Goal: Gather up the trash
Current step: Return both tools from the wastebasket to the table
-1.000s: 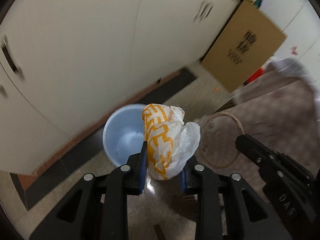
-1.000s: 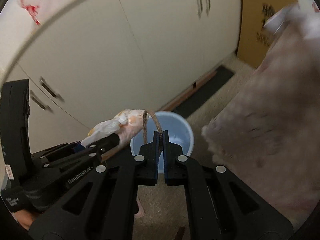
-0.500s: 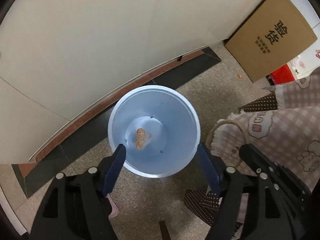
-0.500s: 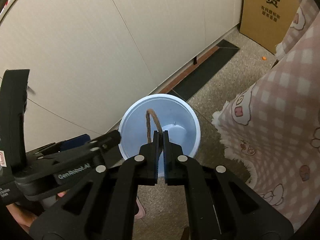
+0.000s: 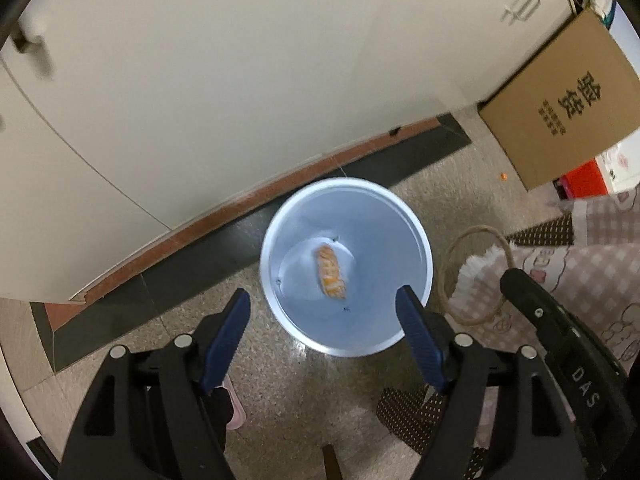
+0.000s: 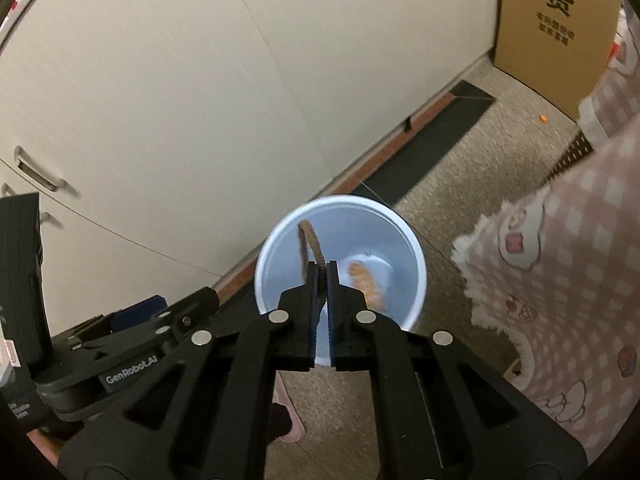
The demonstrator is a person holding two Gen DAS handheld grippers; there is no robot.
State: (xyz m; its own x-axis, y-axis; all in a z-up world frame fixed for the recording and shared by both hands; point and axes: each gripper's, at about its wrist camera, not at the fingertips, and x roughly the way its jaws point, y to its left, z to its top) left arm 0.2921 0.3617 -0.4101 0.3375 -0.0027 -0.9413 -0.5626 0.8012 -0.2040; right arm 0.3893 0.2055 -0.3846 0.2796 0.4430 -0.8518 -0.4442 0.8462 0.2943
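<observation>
1. The left gripper (image 5: pixel 323 312) hangs above the pale blue bin (image 5: pixel 416 280), pointing steeply down, its blue-padded jaws spread wide with nothing between them. Those jaws have just been opening.
2. The crumpled orange-and-white wrapper (image 5: pixel 330 271) lies on the floor of the bin, just past the gap between the left fingertips, toward 12 o'clock from them in the left wrist view.
3. The right gripper (image 6: pixel 323 270) is clenched on a brown rope loop (image 6: pixel 310 240), the pads pressing the cord near its base.
4. From the right wrist camera the loop arches up toward 11 o'clock from the fingertips, over the mouth of the bin (image 6: pixel 416 288); the wrapper (image 6: pixel 366 284) sits at about 3 o'clock from them, down inside.
5. In the left wrist view the same loop (image 5: pixel 450 264) shows at 3 o'clock of the bin, against a pink checked cloth (image 5: pixel 592 272).
6. The bin stands on a speckled floor (image 5: pixel 296 400) beside cream cabinet doors (image 5: pixel 224 80); a cardboard box (image 5: pixel 560 108) leans at 2 o'clock.
</observation>
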